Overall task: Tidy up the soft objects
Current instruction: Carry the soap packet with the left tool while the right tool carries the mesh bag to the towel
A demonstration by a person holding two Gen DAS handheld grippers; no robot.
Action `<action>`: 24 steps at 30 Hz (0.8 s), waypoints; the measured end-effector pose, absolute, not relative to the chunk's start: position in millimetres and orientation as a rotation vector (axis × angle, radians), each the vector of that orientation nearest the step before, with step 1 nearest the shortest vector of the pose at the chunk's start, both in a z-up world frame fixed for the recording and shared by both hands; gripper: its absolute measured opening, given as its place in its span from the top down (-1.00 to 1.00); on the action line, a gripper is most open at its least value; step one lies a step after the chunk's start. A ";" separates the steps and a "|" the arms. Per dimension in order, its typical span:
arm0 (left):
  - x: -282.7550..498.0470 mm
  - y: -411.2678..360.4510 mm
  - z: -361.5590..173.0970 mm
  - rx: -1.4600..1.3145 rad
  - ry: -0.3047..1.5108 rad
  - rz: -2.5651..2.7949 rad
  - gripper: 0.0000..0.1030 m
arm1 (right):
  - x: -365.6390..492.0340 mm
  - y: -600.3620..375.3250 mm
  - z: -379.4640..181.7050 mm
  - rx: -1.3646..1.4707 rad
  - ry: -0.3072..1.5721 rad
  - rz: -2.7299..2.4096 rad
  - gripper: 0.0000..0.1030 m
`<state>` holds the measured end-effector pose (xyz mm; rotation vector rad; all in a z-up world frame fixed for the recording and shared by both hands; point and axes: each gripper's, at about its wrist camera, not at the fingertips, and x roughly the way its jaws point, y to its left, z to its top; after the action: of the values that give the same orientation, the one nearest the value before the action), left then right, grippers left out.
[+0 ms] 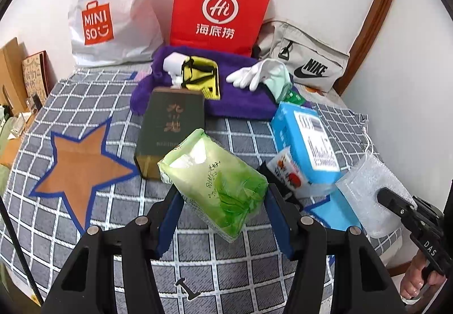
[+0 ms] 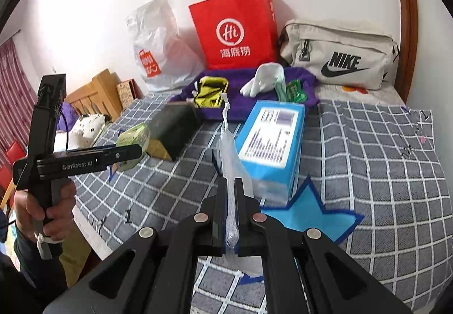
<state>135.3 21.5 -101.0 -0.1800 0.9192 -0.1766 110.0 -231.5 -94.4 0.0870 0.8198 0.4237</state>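
checked bed: left gripper clamps tissue pack mid-bed.

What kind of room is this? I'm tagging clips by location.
Probably a bedroom: a grey checked bedspread covers a bed, a wooden headboard stands behind, and a red patterned curtain hangs at the side.

My view of the blue box label too blurred to read, small patterned carton half hidden behind it, green tissue pack partly covered by my left gripper, bed's front cut off by the edge, dark box lettering too faint to make out.
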 end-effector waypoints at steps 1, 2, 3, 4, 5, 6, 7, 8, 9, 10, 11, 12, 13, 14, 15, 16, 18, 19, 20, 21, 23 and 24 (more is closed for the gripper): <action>137.0 21.9 -98.2 -0.179 0.915 -0.177 -0.09 | 113.1 -232.2 -91.6 0.093 0.818 0.421 0.94; 139.0 22.4 -95.1 -0.178 0.911 -0.175 -0.09 | 115.9 -233.0 -88.3 0.095 0.814 0.416 0.94; 140.7 23.0 -92.0 -0.177 0.906 -0.172 -0.09 | 118.6 -233.3 -85.5 0.095 0.809 0.412 0.94; 141.7 23.2 -89.2 -0.176 0.902 -0.169 -0.09 | 121.4 -232.9 -83.5 0.094 0.807 0.410 0.94; 143.6 23.8 -86.7 -0.174 0.897 -0.163 -0.09 | 124.6 -232.7 -80.9 0.094 0.805 0.410 0.94; 145.8 24.5 -84.0 -0.171 0.891 -0.154 -0.09 | 126.7 -232.7 -79.2 0.092 0.803 0.410 0.94; 147.3 25.1 -82.2 -0.171 0.888 -0.148 -0.09 | 129.3 -233.0 -77.2 0.091 0.800 0.406 0.94; 148.8 26.0 -81.0 -0.174 0.889 -0.145 -0.09 | 131.7 -233.1 -75.8 0.092 0.799 0.407 0.94; 150.2 26.7 -80.1 -0.179 0.890 -0.147 -0.09 | 134.4 -233.2 -74.6 0.092 0.800 0.409 0.94; 151.2 27.2 -79.4 -0.181 0.891 -0.146 -0.09 | 136.9 -232.9 -73.1 0.090 0.798 0.408 0.94; 152.4 27.6 -78.5 -0.179 0.891 -0.140 -0.09 | 138.8 -232.3 -71.8 0.086 0.796 0.406 0.94; 152.9 27.2 -77.0 -0.175 0.889 -0.134 -0.09 | 141.0 -231.8 -70.6 0.085 0.795 0.407 0.94; 154.4 27.4 -76.0 -0.173 0.887 -0.132 -0.09 | 143.3 -231.3 -69.5 0.085 0.794 0.410 0.94; 156.1 28.4 -74.5 -0.174 0.885 -0.129 -0.09 | 146.1 -230.6 -68.5 0.083 0.793 0.411 0.94; 157.8 29.4 -73.3 -0.176 0.884 -0.126 -0.09 | 148.8 -230.1 -67.9 0.082 0.793 0.411 0.94; 159.5 30.3 -72.2 -0.176 0.883 -0.122 -0.09 | 150.9 -229.1 -67.5 0.083 0.793 0.412 0.94; 163.7 32.3 -70.3 -0.176 0.881 -0.114 -0.09 | 156.0 -227.6 -66.3 0.085 0.795 0.417 0.94; 165.4 32.9 -69.7 -0.177 0.880 -0.112 -0.09 | 159.0 -226.5 -65.8 0.082 0.796 0.420 0.94; 167.4 33.9 -69.2 -0.182 0.881 -0.109 -0.09 | 161.2 -225.5 -65.3 0.080 0.795 0.422 0.94; 169.2 34.3 -69.3 -0.184 0.882 -0.109 -0.09 | 164.7 -224.3 -65.4 0.077 0.797 0.423 0.94; 173.9 35.6 -70.8 -0.187 0.889 -0.108 -0.09 | 172.3 -222.4 -65.6 0.073 0.800 0.421 0.94; 176.0 36.2 -71.7 -0.190 0.893 -0.107 -0.10 | 176.4 -221.4 -65.9 0.072 0.802 0.422 0.94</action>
<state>176.0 36.2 -71.7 -0.1898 0.8933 -0.1065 176.4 -221.4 -65.9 0.0717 0.8020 0.4216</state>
